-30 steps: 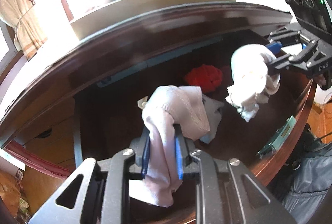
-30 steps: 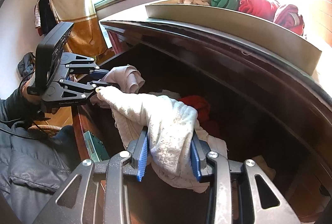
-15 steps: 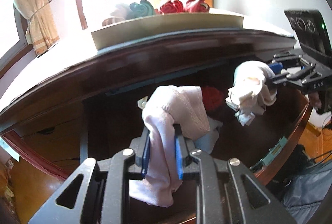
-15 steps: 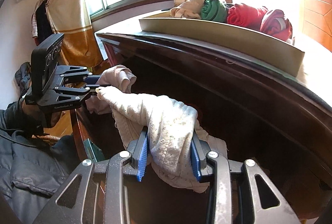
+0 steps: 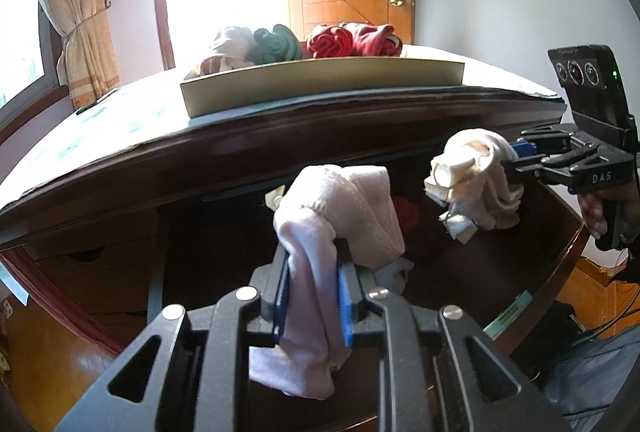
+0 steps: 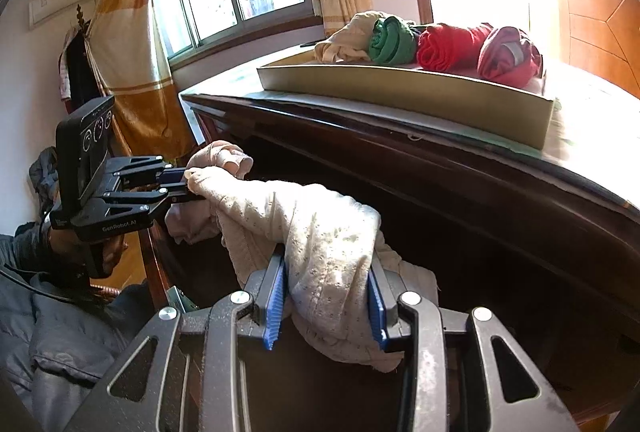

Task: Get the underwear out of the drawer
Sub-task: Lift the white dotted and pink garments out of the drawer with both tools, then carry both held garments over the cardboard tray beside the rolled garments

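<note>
Left gripper has its jaws clamped on a pale pink underwear: the blue pads pinch a narrow fold, the bulk mushrooms above the pad tips and a tail hangs below them, so the grip is on bunched cloth, likely chosen to stop slippage. Right gripper is clamped wider on a cream eyelet-patterned underwear, a thicker wad filling the gap between its pads, with one long end draping off to the left past the jaws toward the other gripper. Both garments hang clear above the open dark wooden drawer, not touching its walls. Inside the drawer, beyond the left jaws, a red garment and a grey-blue cloth remain. Ahead and above both jaws, a shallow cardboard tray sits on the dresser top with rolled garments lined up in it, which looks like the drop target. Judgement: extraction is done for these two pieces; the carry to the tray comes next. Risk: the cream piece's trailing end could snag the left gripper or the dresser edge.
</note>
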Demonstrator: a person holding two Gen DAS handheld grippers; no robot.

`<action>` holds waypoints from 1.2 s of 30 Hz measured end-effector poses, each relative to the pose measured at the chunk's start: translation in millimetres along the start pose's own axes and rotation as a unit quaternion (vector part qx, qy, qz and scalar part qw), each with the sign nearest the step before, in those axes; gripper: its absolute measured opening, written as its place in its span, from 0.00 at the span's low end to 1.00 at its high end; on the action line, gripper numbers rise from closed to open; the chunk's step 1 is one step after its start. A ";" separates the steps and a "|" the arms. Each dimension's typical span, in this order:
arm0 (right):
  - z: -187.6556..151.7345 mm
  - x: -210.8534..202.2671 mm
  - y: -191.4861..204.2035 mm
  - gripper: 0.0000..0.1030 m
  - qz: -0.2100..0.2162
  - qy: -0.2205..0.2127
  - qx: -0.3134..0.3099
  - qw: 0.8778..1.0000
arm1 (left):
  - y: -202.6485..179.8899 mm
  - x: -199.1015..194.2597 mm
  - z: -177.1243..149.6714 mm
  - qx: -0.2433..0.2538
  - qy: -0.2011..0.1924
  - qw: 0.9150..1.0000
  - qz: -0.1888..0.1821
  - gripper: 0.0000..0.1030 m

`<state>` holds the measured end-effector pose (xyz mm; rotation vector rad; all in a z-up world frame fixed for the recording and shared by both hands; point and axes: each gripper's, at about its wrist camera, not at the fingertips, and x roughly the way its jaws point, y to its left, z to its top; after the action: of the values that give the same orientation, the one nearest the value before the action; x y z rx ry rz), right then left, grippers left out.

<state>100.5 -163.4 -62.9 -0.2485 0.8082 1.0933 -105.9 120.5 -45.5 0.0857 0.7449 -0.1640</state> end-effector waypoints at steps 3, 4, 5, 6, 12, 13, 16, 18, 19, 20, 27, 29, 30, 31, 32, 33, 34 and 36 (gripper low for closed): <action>0.4 -1.1 -2.9 0.36 0.001 -0.008 0.005 1.000 | -0.3 -4.8 -0.9 -0.005 -0.006 1.000 0.000 0.18; 0.3 -2.3 -3.2 0.36 0.001 -0.012 0.007 1.000 | 1.2 -3.0 1.3 -0.007 -0.008 1.000 0.000 0.18; -0.3 -3.9 -3.4 0.36 0.002 -0.016 0.007 1.000 | 1.8 -5.3 1.1 -0.009 -0.012 1.000 0.000 0.18; -1.0 -5.7 -3.6 0.36 0.002 -0.022 0.008 1.000 | -0.3 -5.4 3.1 -0.009 -0.014 1.000 0.001 0.18; -2.1 -11.0 -5.9 0.36 0.002 -0.040 0.011 0.999 | -4.8 -5.7 14.1 -0.012 -0.032 0.999 0.003 0.18; -1.7 -11.4 -5.6 0.36 0.002 -0.042 0.011 0.999 | -5.0 -6.1 14.9 -0.014 -0.035 0.999 0.003 0.18; -1.3 -13.4 -5.1 0.36 0.003 -0.050 0.008 0.999 | -5.6 -7.0 17.5 -0.018 -0.046 0.999 0.005 0.18; -1.3 -14.4 -5.1 0.36 0.003 -0.055 0.008 0.998 | -6.0 -7.6 17.9 -0.020 -0.051 0.998 0.005 0.18; -1.1 -14.4 -5.6 0.36 0.003 -0.056 0.008 0.998 | -6.2 -7.6 18.0 -0.021 -0.053 0.998 0.006 0.18; -1.2 -14.7 -5.6 0.36 0.003 -0.057 0.009 0.998 | -6.3 -7.6 18.4 -0.022 -0.055 0.998 0.006 0.18; -4.4 -19.5 -4.3 0.36 0.002 -0.075 0.003 0.997 | -9.2 -9.0 19.7 -0.028 -0.074 0.997 0.004 0.18; -5.0 -21.5 -3.4 0.36 0.002 -0.081 0.002 0.997 | -10.3 -9.0 20.8 -0.028 -0.078 0.997 0.003 0.18; -5.2 -22.4 -3.1 0.36 0.002 -0.083 0.001 0.997 | -10.9 -9.5 20.5 -0.028 -0.080 0.996 0.003 0.18; -5.4 -23.2 -2.6 0.36 0.001 -0.086 -0.001 0.996 | -11.4 -10.0 20.9 -0.029 -0.083 0.996 0.004 0.18; -5.5 -24.2 -2.1 0.36 0.001 -0.089 -0.002 0.996 | -11.4 -10.2 21.6 -0.029 -0.085 0.996 0.004 0.18; -5.9 -25.4 -1.5 0.36 0.000 -0.092 -0.003 0.996 | -11.5 -11.0 21.2 -0.030 -0.088 0.996 0.004 0.18; -6.5 -26.5 -1.2 0.36 0.001 -0.096 -0.005 0.995 | -11.5 -11.9 21.5 -0.031 -0.091 0.995 0.005 0.18; -7.4 -28.9 -1.1 0.36 0.002 -0.104 -0.008 0.995 | -11.4 -13.3 22.4 -0.032 -0.097 0.995 0.006 0.18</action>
<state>91.9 -188.0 -48.3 -0.1425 0.6147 1.1095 -102.6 107.8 -20.3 0.0129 0.5555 -0.1345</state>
